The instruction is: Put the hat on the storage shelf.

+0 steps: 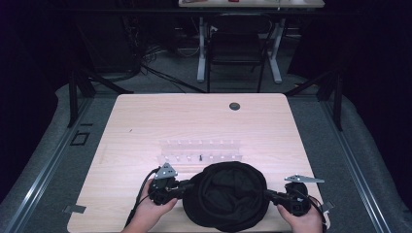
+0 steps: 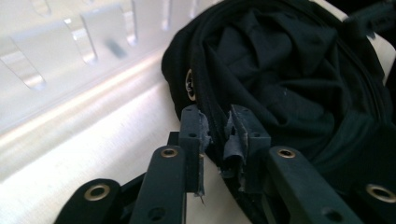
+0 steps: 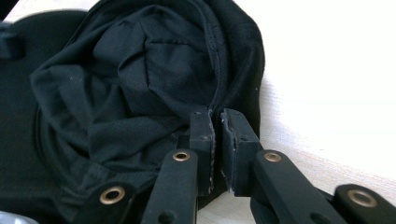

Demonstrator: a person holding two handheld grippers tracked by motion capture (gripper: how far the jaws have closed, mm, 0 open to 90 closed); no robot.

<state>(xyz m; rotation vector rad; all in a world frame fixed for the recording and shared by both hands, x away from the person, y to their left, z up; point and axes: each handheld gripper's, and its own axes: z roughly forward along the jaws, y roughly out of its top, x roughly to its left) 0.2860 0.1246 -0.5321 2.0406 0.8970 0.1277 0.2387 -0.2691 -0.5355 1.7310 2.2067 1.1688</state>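
A black cloth hat [image 1: 226,194] lies upside down, its crumpled lining showing, near the front edge of the wooden table [image 1: 145,121]. My left gripper [image 1: 187,187] reaches in from the left and its jaws pinch the hat's left rim. In the left gripper view the rim of the hat [image 2: 280,70] runs between the pads of the left gripper [image 2: 217,133], beside a metal eyelet. My right gripper [image 1: 267,194] comes from the right. In the right gripper view the right gripper [image 3: 218,135] is shut on the rim of the hat [image 3: 140,79].
A clear plastic rack [image 1: 200,150] with a row of slots stands just beyond the hat, and it is close by in the left gripper view [image 2: 70,42]. A dark round grommet [image 1: 234,106] sits near the table's far edge. A chair [image 1: 238,48] stands behind the table.
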